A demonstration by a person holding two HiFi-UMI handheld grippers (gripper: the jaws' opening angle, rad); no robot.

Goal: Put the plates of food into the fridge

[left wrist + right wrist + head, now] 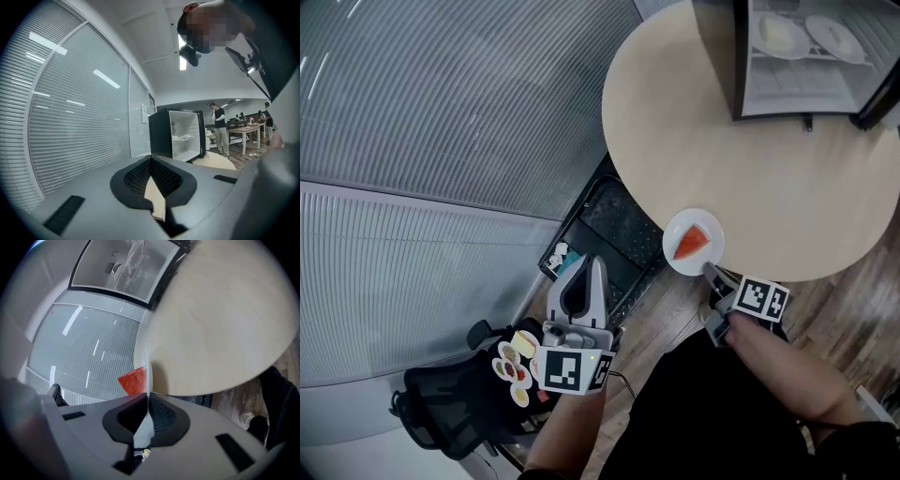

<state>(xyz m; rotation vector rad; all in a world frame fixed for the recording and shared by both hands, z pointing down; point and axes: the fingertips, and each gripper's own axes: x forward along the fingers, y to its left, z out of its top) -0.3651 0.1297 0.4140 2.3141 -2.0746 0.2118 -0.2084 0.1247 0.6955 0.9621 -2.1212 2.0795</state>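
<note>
- right gripper (710,272): tips partly hidden under the rim; jaws pinch the edge of the white plate (709,231), red food wedge (691,242) on it, at the round table (787,187)'s near edge;
- left gripper (589,267): jaws pressed together, empty, off the table;
- mini fridge (717,47): open, cut off at the top; shelved plates (783,36) inside, contents unclear.

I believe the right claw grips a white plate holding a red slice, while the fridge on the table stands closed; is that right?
Not quite: the fridge stands open, its inside plain in the head view. The rest holds: the right claw grips the white plate holding the red slice.
</note>
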